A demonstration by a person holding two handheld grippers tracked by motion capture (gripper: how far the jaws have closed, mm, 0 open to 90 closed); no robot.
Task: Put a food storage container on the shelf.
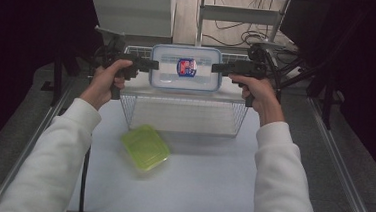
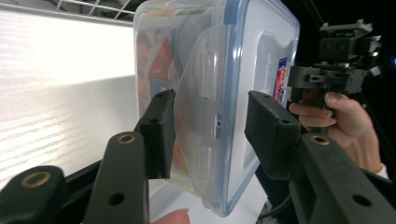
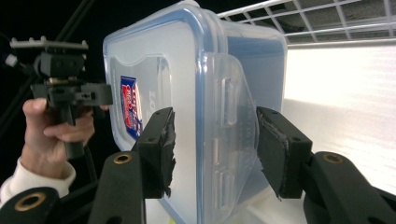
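A clear plastic box [image 1: 185, 78] with a blue-rimmed lid and a red and blue sticker hangs in the air over a wire basket [image 1: 135, 113]. My left gripper [image 1: 155, 63] is shut on its left end and my right gripper [image 1: 215, 67] on its right end. In the left gripper view the left gripper [image 2: 210, 128] has its pads on either side of the box [image 2: 201, 51] at the lid's latch. The right gripper view has the right gripper [image 3: 212, 140] clamped the same way on the box [image 3: 159, 56], with the other hand's gripper [image 3: 70, 91] beyond.
A green lidded container [image 1: 144, 147] lies on the white table [image 1: 195, 191] in front of the basket. Metal rails run along both sides of the table. Shelving and cables stand at the back.
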